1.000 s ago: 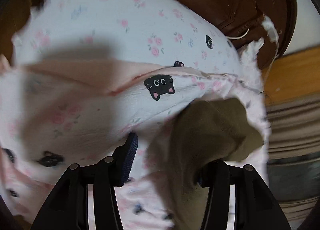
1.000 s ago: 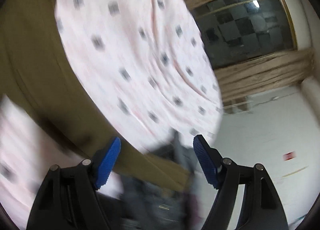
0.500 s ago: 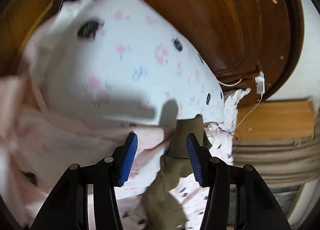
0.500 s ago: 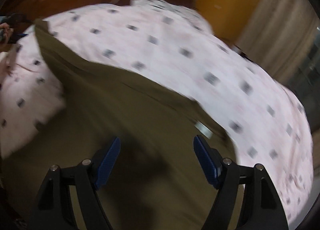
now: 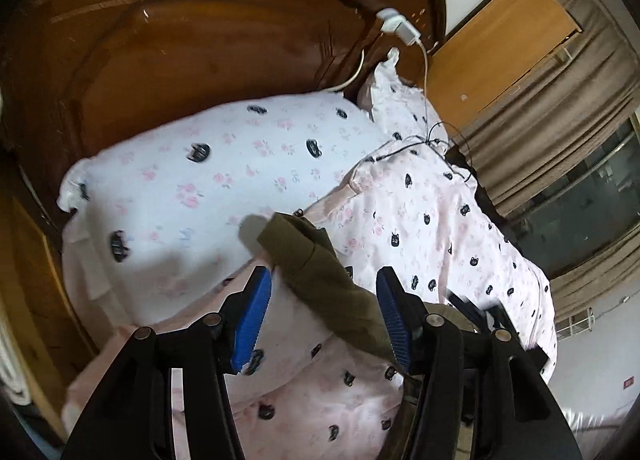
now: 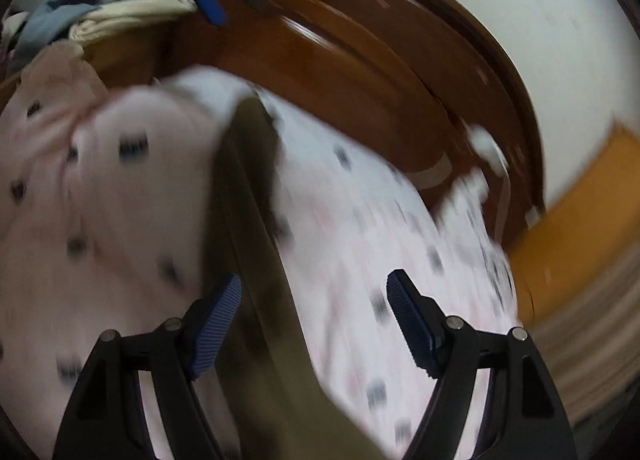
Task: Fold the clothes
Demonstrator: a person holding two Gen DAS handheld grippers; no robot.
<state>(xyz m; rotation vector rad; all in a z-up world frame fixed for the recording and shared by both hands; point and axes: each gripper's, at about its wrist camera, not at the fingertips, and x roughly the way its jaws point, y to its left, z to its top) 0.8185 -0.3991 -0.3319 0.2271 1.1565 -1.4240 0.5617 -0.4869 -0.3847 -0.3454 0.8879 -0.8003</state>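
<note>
Change: both views have swung up off the cloth since half a second ago.
Left gripper (image 5: 324, 308): spread, olive garment (image 5: 320, 268) between its fingers, ungrasped.
Garment: long strip on the bed (image 5: 440, 228).
Right gripper (image 6: 314, 324): released; fold stage undecided.

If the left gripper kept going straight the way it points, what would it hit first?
Most likely the olive garment lying between the open fingers of the left gripper; beyond it sits the cat-print pillow. Depth is uncertain.
</note>
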